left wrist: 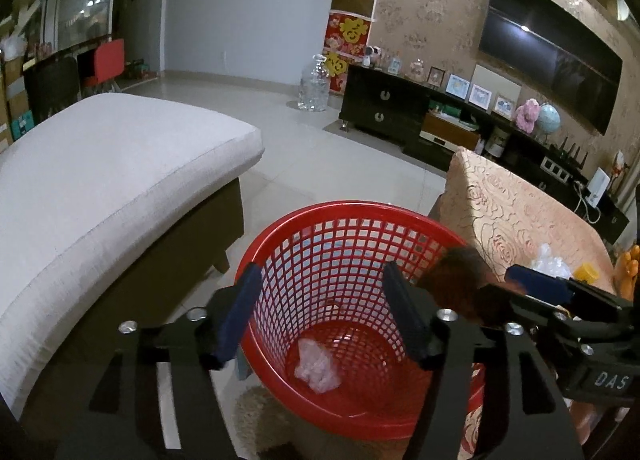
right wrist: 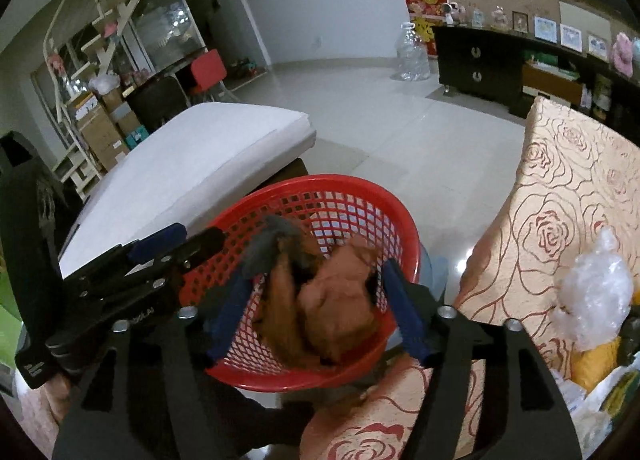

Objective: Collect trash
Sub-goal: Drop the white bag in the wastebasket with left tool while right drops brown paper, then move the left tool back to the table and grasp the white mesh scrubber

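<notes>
A red mesh basket (left wrist: 344, 220) stands on the floor between a sofa and a table; it also shows in the right wrist view (right wrist: 400, 216). A crumpled clear wrapper (left wrist: 318, 366) lies on its bottom. My left gripper (left wrist: 320, 320) is open and empty over the basket's mouth. My right gripper (right wrist: 316, 308) is over the basket with its jaws apart, and a blurred brown crumpled piece of trash (right wrist: 336, 300) sits between the fingers; whether it is still touching them I cannot tell. The same brown piece shows at the basket's right rim in the left wrist view (left wrist: 460, 276).
A white-cushioned sofa (left wrist: 100, 188) stands left of the basket. A table with a rose-patterned cloth (right wrist: 560, 196) stands right, carrying a crumpled clear plastic bag (right wrist: 596, 292) and a yellow object (left wrist: 586, 272). A dark TV cabinet (left wrist: 384, 104) and a large water bottle (left wrist: 316, 84) stand farther back.
</notes>
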{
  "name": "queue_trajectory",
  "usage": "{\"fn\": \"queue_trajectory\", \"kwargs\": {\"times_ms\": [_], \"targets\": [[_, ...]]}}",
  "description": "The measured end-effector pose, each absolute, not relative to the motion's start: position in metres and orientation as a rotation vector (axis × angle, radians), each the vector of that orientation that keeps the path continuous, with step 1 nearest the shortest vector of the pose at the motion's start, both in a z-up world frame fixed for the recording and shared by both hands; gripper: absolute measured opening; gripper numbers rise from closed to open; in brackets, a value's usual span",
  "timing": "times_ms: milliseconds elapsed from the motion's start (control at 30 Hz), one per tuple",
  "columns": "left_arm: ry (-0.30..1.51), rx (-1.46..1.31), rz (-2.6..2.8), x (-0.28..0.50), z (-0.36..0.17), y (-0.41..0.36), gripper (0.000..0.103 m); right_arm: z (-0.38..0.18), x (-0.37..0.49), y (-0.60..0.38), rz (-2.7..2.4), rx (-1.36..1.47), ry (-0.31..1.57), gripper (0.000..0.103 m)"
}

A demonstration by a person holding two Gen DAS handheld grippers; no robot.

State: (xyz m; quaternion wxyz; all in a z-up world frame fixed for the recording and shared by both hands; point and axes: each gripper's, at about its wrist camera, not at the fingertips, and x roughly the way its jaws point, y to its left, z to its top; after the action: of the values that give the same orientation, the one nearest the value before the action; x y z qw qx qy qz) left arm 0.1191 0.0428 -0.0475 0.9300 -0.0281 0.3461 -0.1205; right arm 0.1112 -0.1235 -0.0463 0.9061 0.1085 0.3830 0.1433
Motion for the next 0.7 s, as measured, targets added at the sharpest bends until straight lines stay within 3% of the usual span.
{"fn": "queue_trajectory", "kwargs": {"times_ms": [233,700], "targets": [[0.672,-0.094,-0.235,0.115,-0.041,0.047,0.074,-0.038,0.098,-0.128,0.279,0.220,0.762,0.070],[0.589,-0.086,-0.253,0.098,-0.031,0.036,0.081,-0.027,0.046,-0.176,0.105,0.145,0.702,0.072]]}}
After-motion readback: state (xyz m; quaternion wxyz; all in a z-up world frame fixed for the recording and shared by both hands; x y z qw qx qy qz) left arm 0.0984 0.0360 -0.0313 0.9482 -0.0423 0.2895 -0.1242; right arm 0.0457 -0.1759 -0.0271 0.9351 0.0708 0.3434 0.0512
